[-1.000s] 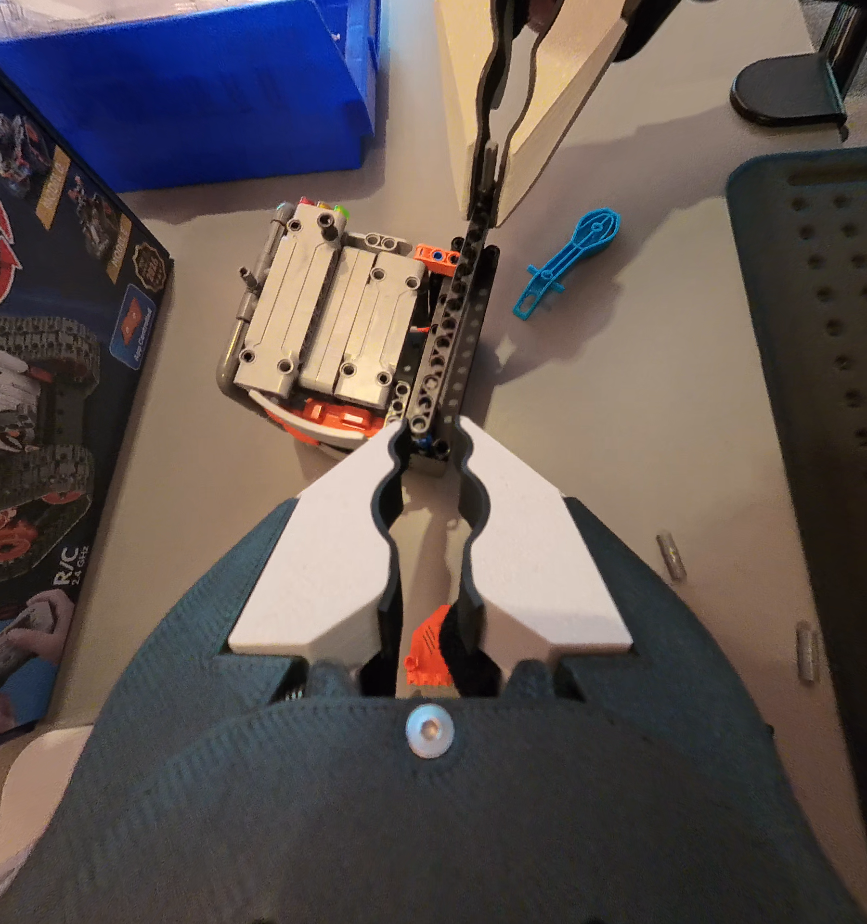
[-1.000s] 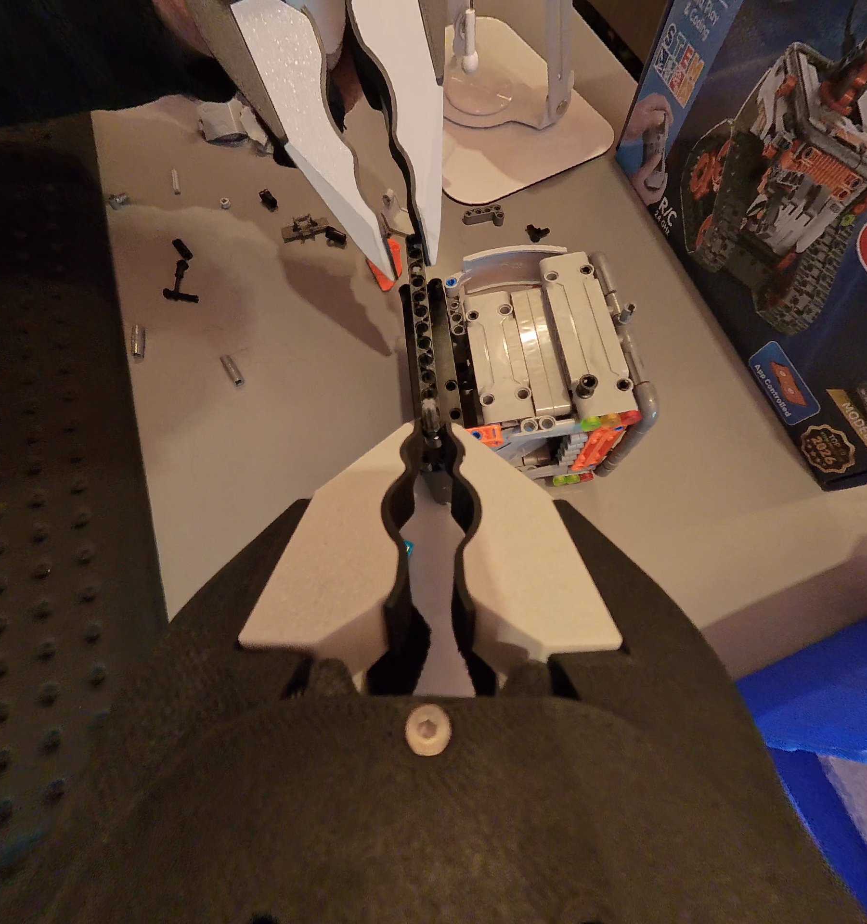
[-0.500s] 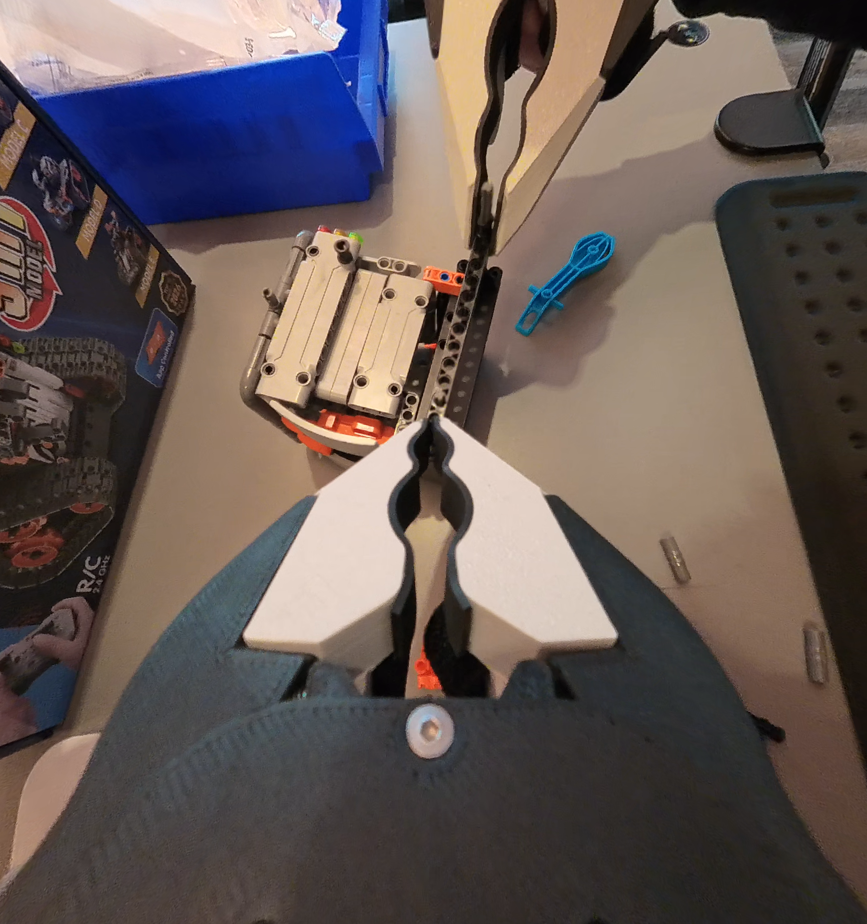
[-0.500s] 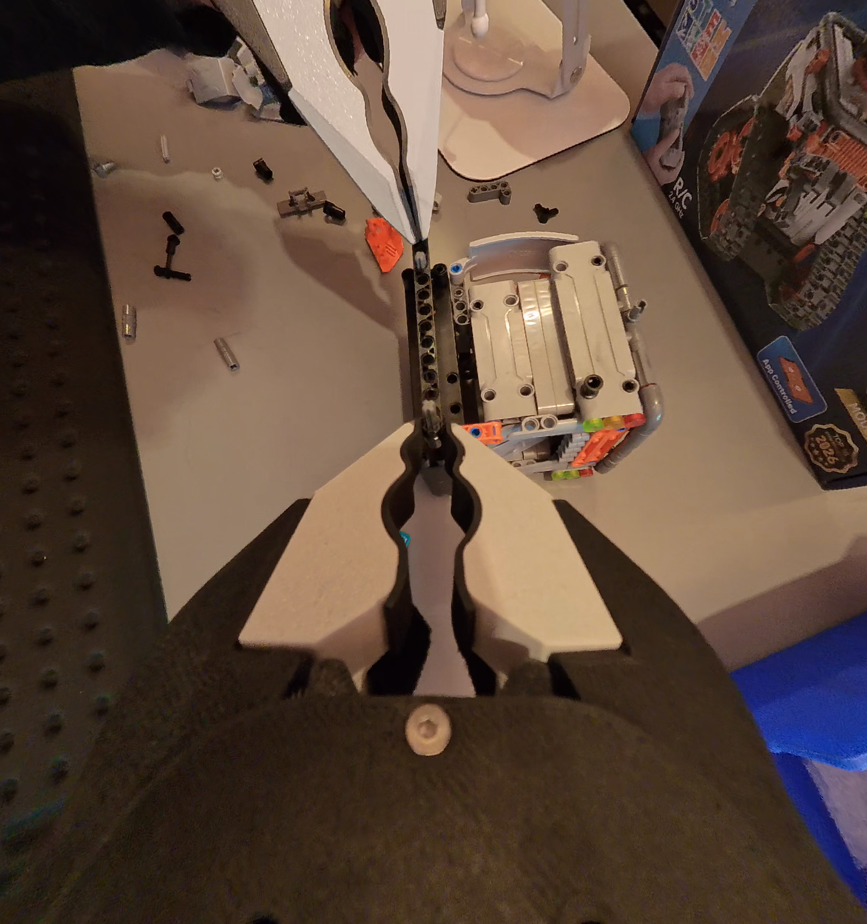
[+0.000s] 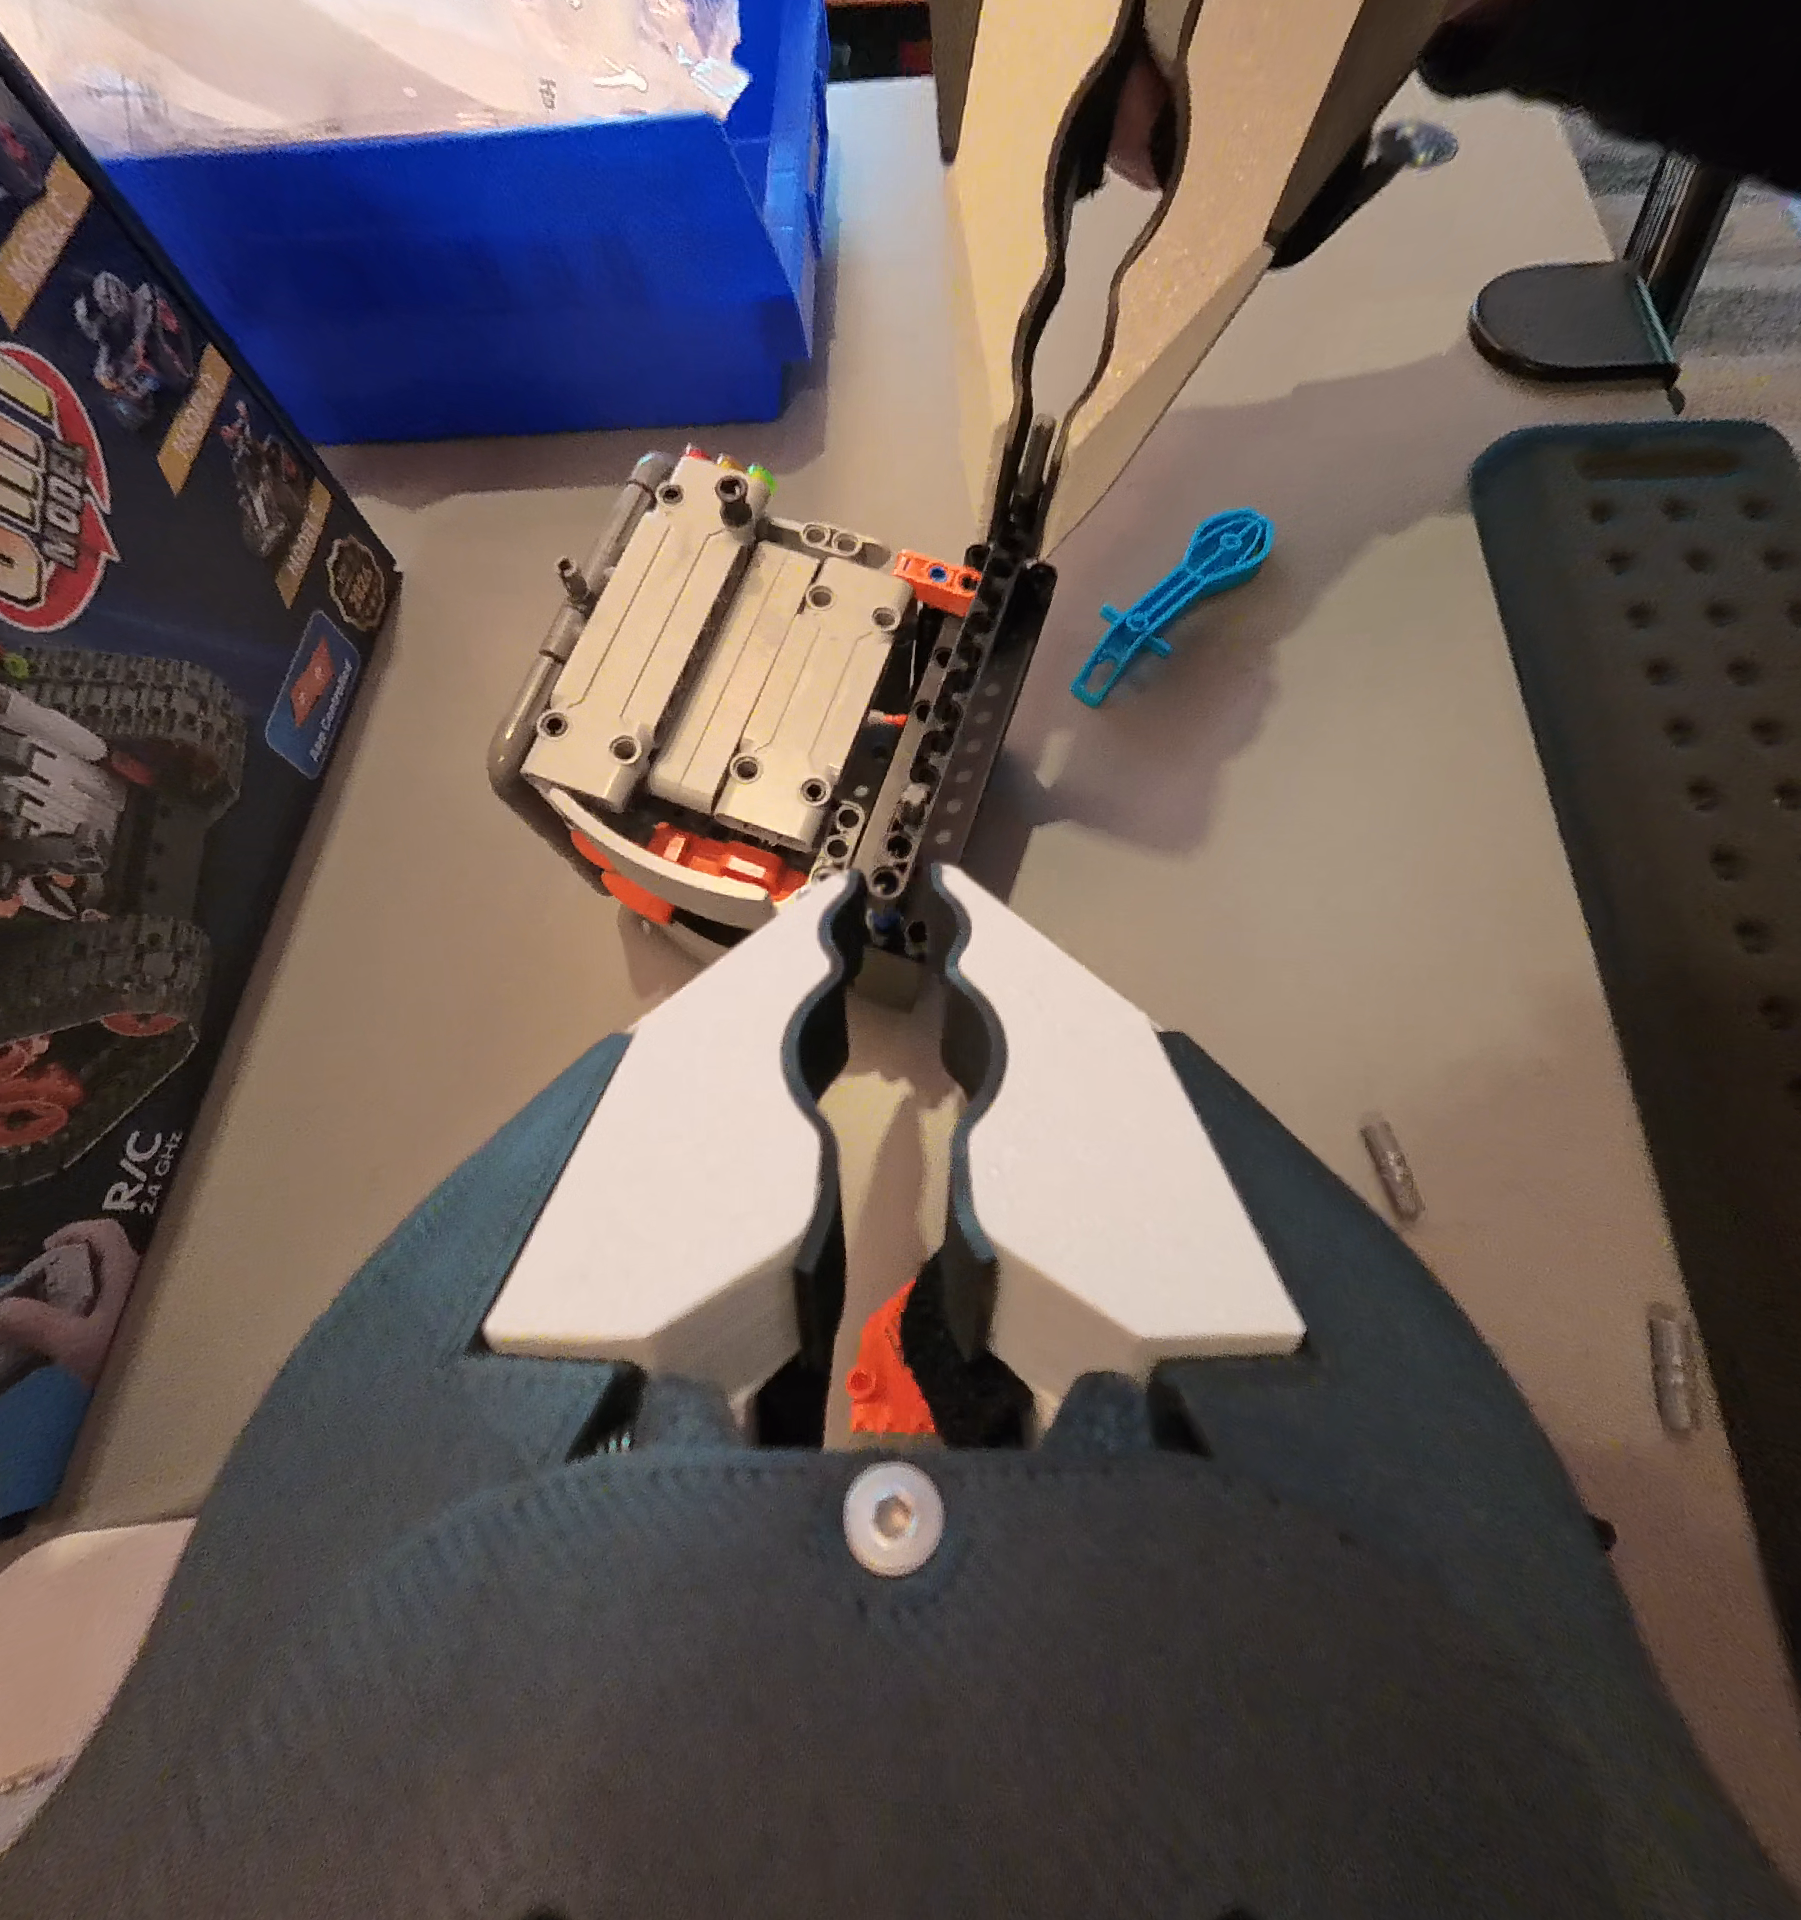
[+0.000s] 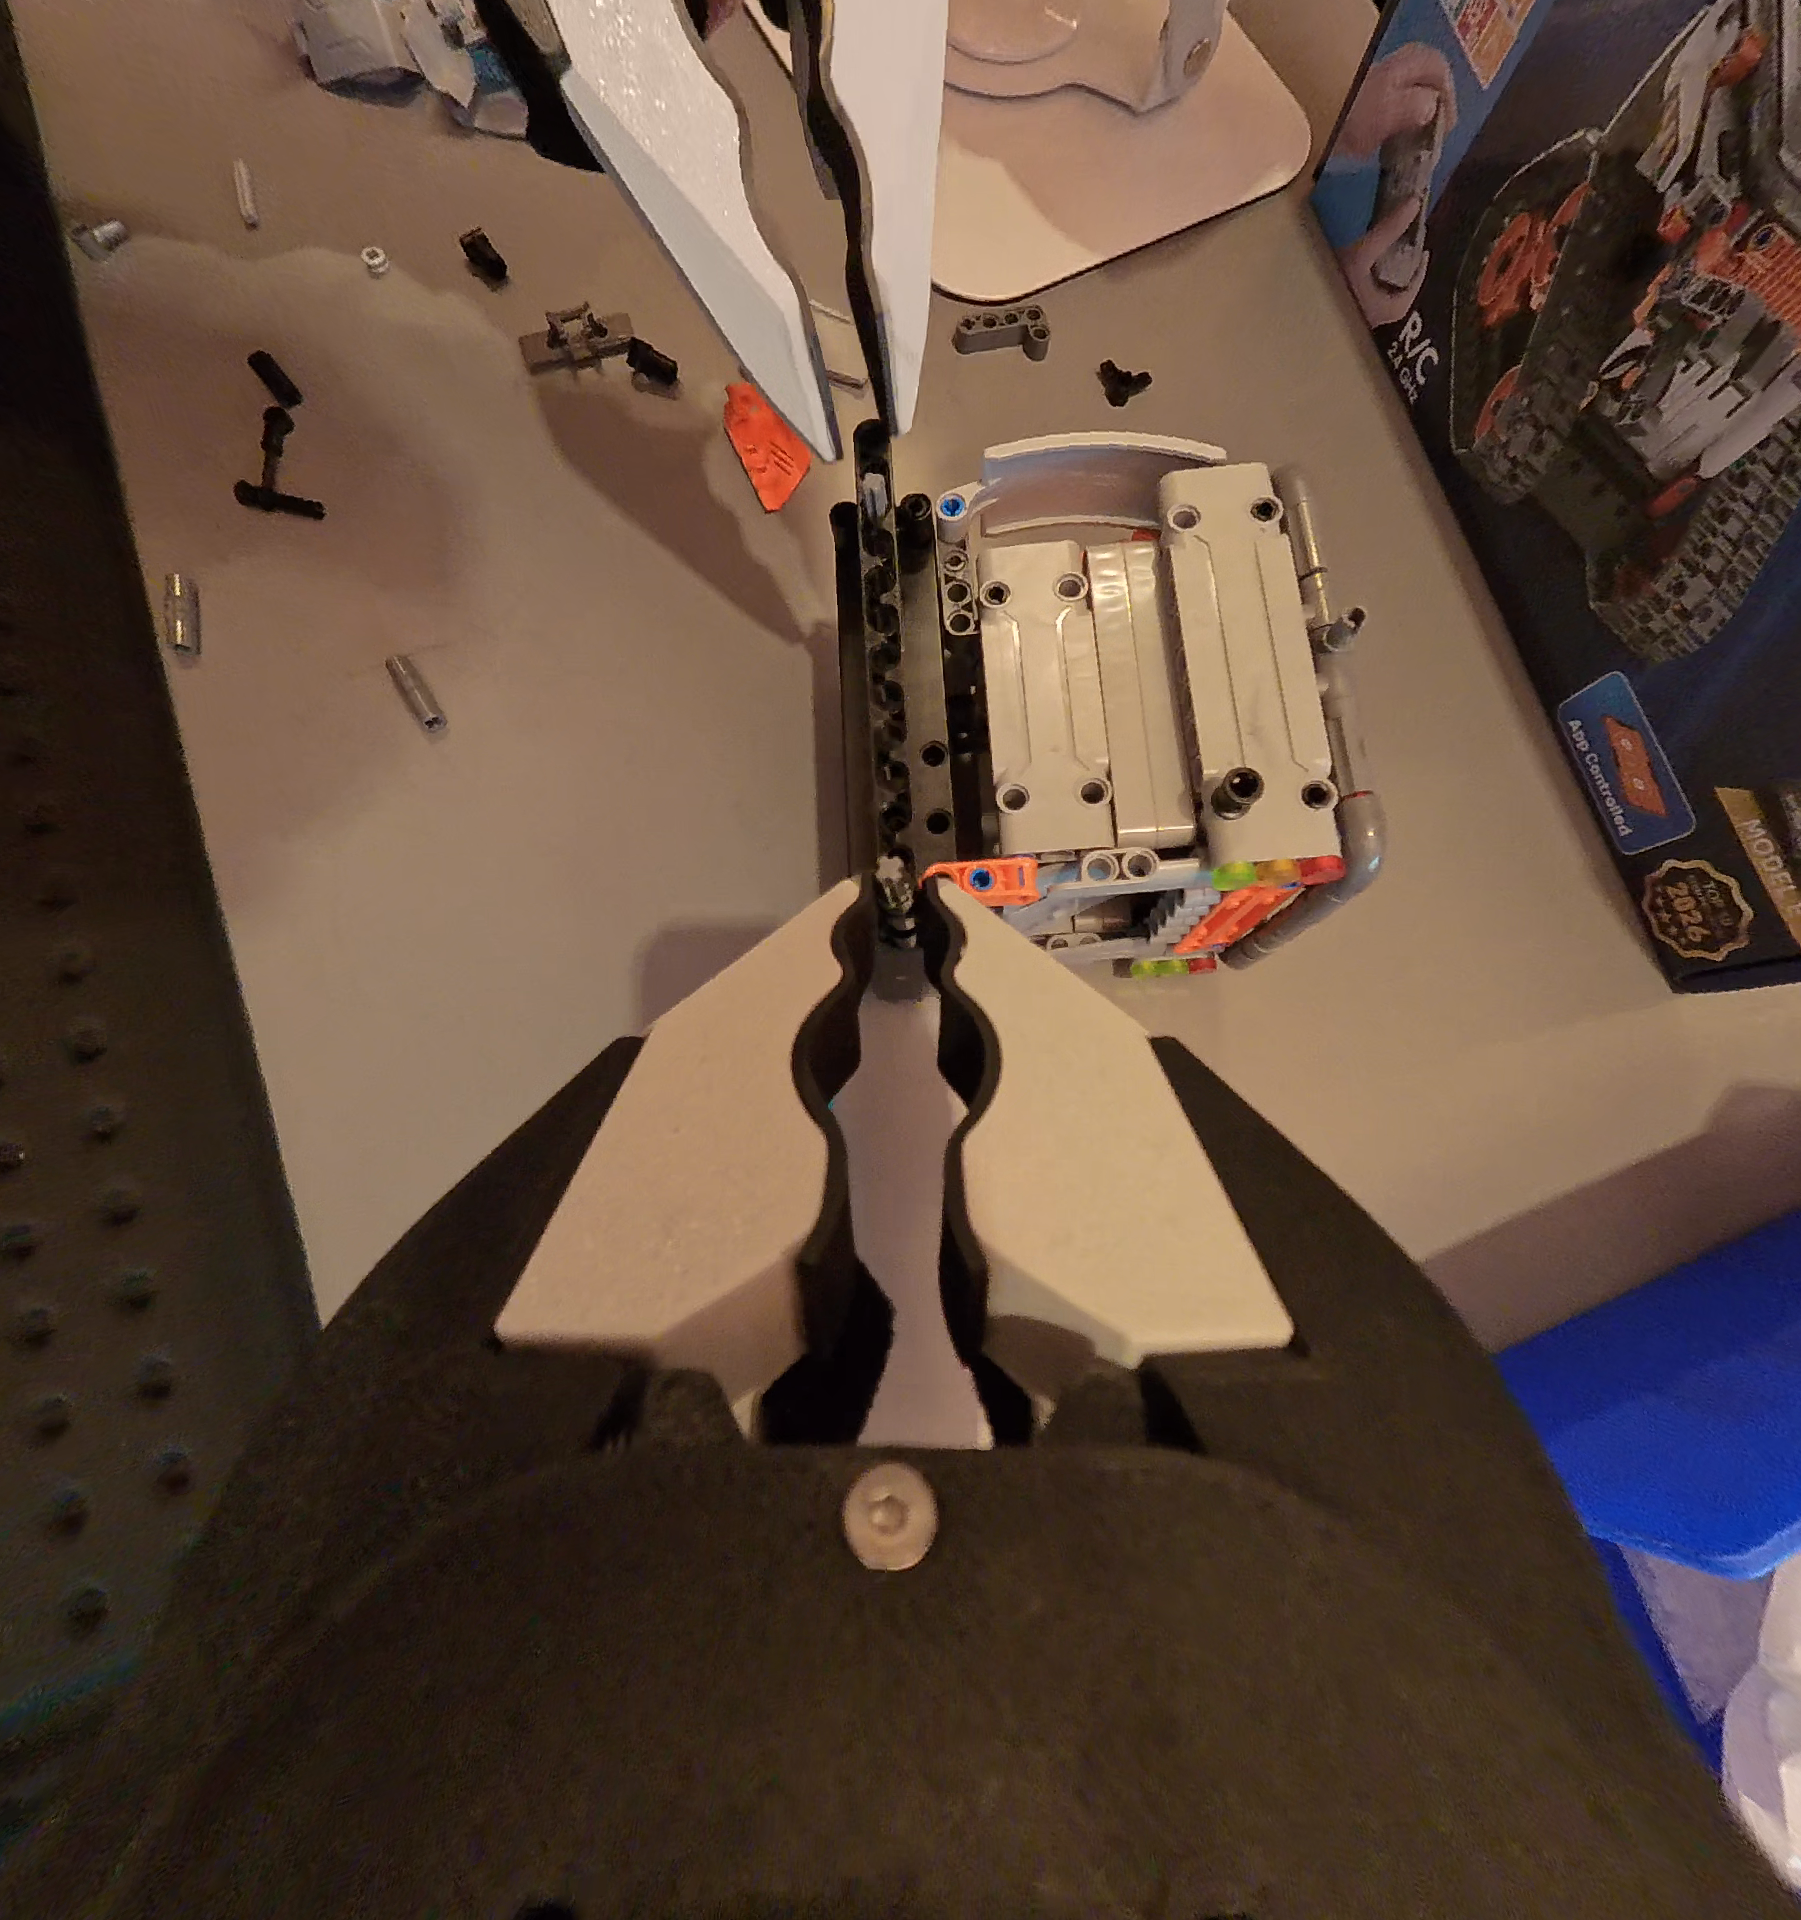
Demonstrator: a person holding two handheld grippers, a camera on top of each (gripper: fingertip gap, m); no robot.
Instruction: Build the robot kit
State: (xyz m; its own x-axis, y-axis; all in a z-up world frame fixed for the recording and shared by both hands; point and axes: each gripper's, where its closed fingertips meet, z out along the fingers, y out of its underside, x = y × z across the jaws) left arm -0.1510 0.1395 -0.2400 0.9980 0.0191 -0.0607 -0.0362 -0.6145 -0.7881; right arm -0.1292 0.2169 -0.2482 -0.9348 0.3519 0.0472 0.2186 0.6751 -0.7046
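Half a second ago the left hand-held gripper (image 5: pixel 896 914) had its white fingers pinched almost together at the near end of the long black perforated plastic beam (image 5: pixel 963 707); now they stand a little apart, with that end of the beam sitting in the narrow gap between the tips, and I cannot tell whether they press on it. A second back the gap was wider than this. The right hand-held gripper (image 6: pixel 901 920) has kept its place at the opposite end, its tips nearly closed around a small dark grey pin or axle end (image 6: pixel 894 883) at the end of the beam. The beam is a straight black strip with a row of round holes, set along one side of a boxy toy-brick assembly with light grey ribbed panels on top and orange parts at its ends (image 5: pixel 719 686), which stands on the grey bench (image 5: pixel 1239 935). So the two tools face each other along the beam, one at each end. Beyond the beam lies a light blue plastic lever-shaped tool (image 5: pixel 1171 603), clear of it. A flat orange plastic piece (image 6: pixel 766 447) lies just beside the left tool's fingers in the right wrist view, with scattered black pins (image 6: pixel 272 447) and small grey metal sleeves (image 6: pixel 416 691) farther off. A printed cardboard toy box (image 5: pixel 96 779) and a blue plastic bin (image 5: pixel 480 260) flank the assembly.
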